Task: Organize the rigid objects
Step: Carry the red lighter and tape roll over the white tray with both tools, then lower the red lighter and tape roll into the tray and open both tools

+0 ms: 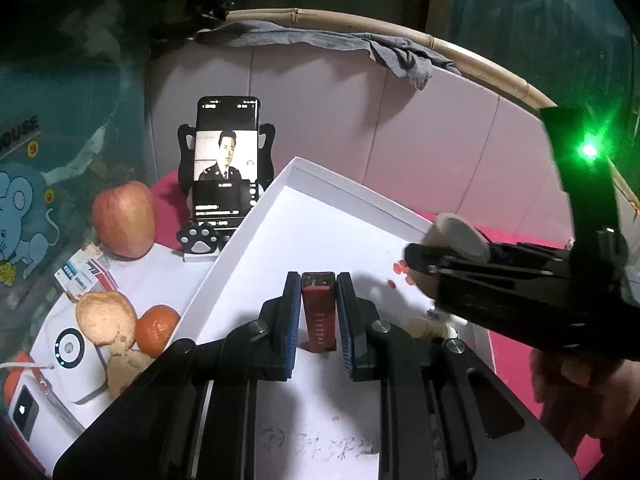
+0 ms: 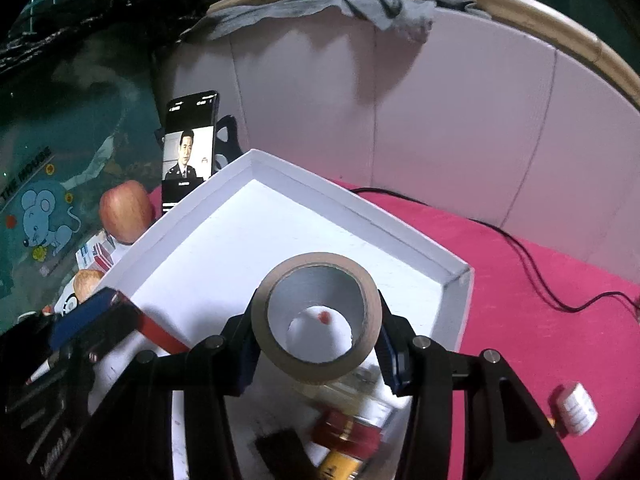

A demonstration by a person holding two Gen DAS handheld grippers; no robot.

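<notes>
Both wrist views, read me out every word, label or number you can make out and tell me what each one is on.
"THE MOUSE": teal cartoon-mouse sheet, beside the mouse drawing.
"OUSE": the same sheet in the left wrist view, cut off.
Phone screen: caption lines too small to read.
Red lighter in the left claw: side print blurred.
White tray floor: faint handwriting, illegible.
Small cartons: print too small.
Tape roll in the right claw: no text.

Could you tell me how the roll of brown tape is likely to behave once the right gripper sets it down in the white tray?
The tape roll looks rigid, probably light: its core is hollow. Released on its rim in the white tray, it could roll; laid flat, it should stay put.
</notes>
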